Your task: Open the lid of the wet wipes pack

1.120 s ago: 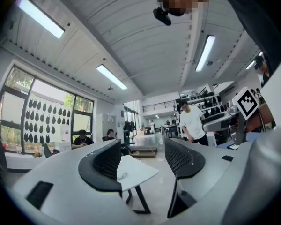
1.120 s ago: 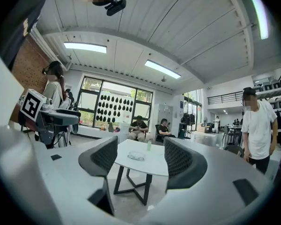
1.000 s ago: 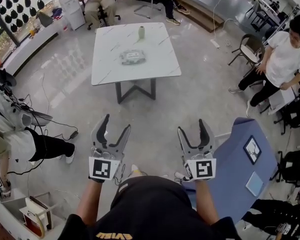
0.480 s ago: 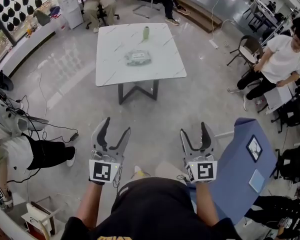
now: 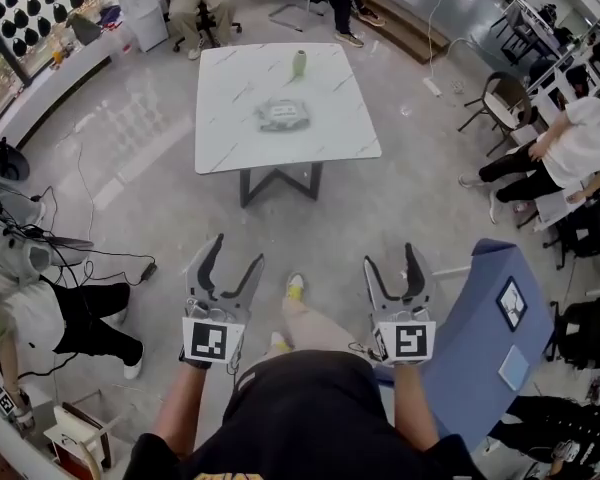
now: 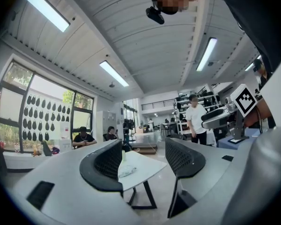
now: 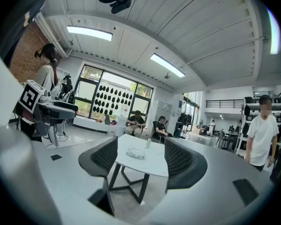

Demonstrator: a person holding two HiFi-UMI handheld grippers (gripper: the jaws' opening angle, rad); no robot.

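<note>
Facing the far table (image 5: 225, 133), we hold the left gripper (image 5: 236, 251) and right gripper (image 5: 391, 258) wide open, empty; the wet wipes pack (image 5: 283, 115) lies there untouched, nothing yet done.

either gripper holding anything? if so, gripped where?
Nothing is held. The left gripper and right gripper both have jaws apart and empty. The pale, crinkly wet wipes pack lies untouched on the white square table ahead of them.

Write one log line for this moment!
left claw: open, empty | right claw: open, empty | wet wipes pack: on table, far ahead
</note>
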